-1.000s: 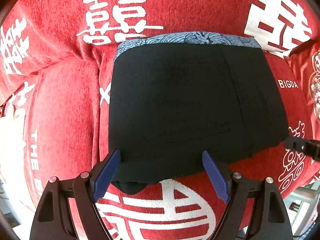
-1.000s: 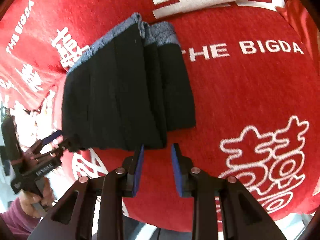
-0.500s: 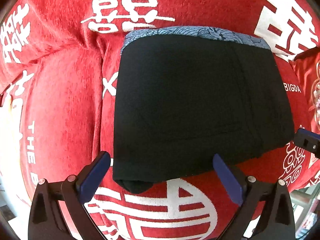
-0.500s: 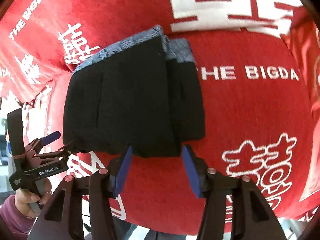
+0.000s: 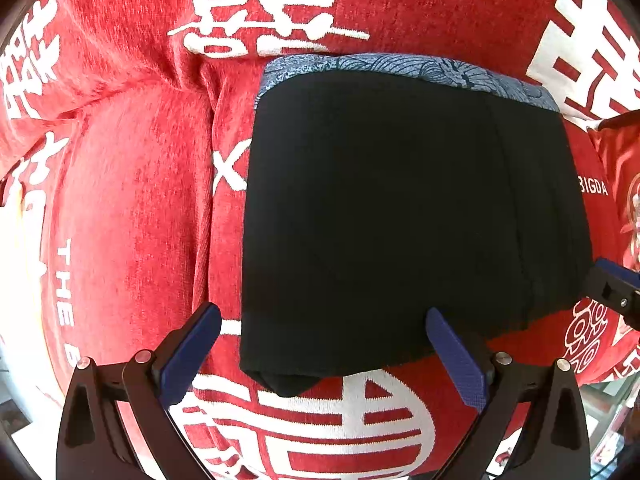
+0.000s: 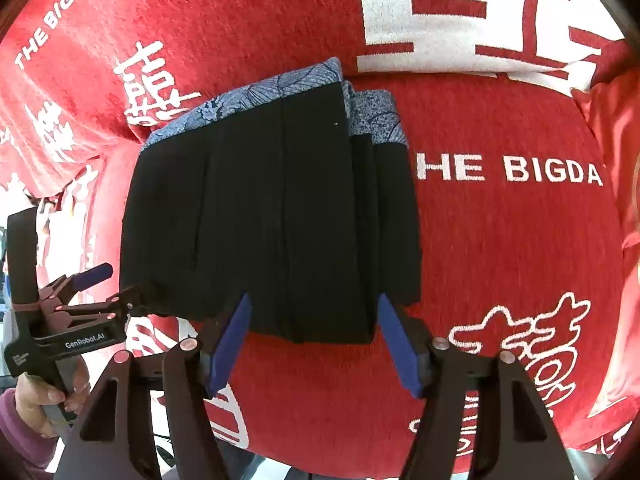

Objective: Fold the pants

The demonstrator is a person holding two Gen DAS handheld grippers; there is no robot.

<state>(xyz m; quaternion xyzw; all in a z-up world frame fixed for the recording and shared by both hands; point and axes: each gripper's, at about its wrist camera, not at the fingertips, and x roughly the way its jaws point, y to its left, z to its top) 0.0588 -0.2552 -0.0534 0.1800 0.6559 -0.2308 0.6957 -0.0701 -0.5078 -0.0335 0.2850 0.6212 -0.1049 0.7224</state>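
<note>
The black pants (image 5: 400, 208) lie folded into a compact block with a blue patterned waistband (image 5: 400, 66) at the far edge, on the red cloth. They also show in the right wrist view (image 6: 272, 216). My left gripper (image 5: 320, 356) is open, its blue fingers astride the near left corner of the block. My right gripper (image 6: 316, 340) is open, its fingers astride the near edge of the folded stack. The left gripper also shows in the right wrist view (image 6: 100, 292) at the block's left corner.
A red cloth (image 6: 500, 240) with white characters and "THE BIGDA" lettering covers the cushioned surface. It is creased and bunched to the left of the pants (image 5: 200, 92). The surface's near edge drops off just behind both grippers.
Both grippers have opened wider and moved closer to the pants' near edge. The folded pants have stayed in place.
</note>
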